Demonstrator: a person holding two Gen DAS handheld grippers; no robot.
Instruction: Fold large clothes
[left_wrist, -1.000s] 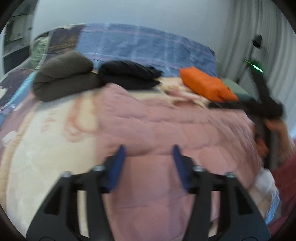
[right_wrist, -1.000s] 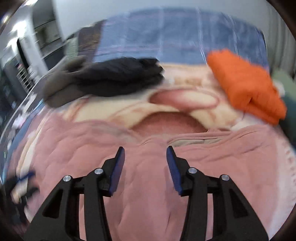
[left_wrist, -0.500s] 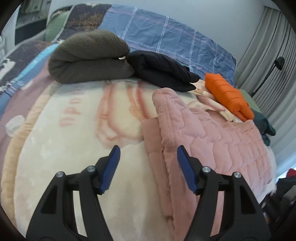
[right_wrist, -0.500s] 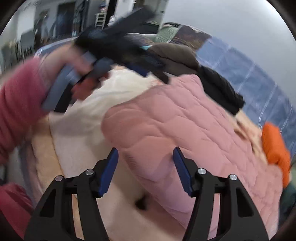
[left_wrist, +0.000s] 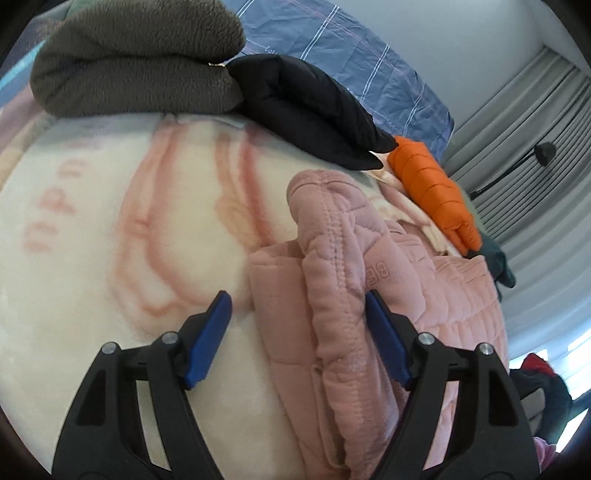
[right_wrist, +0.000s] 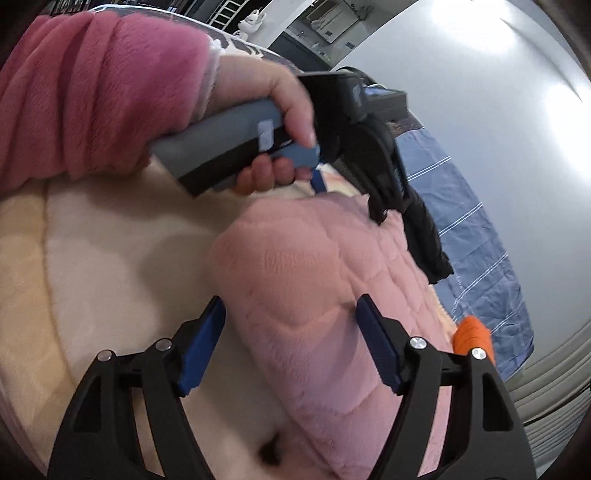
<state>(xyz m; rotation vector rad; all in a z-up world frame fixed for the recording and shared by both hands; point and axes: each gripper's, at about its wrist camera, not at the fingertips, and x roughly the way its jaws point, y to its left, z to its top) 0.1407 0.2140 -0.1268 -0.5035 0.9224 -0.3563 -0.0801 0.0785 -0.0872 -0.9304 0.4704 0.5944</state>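
Straddling pink quilted garment (left_wrist: 354, 295) | left tool (left_wrist: 299, 332) open | right tool (right_wrist: 291, 332) open

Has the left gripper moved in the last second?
Yes. The left gripper has closed in on the grey fleece and swung left: its open jaws now straddle the pink jacket's folded edge instead of its middle.

— Left tongs (left_wrist: 299, 332): change since a second ago?
— Moved from above the spread pink quilted garment (left_wrist: 354, 295) to its folded edge; blue pads now straddling the raised fold, apart, gripping nothing.
— Right tongs (right_wrist: 288, 339)?
— Swung from facing the collar to facing the folded end; pads wide on either side of it.
— Garment?
— Formerly flat, now doubled over.
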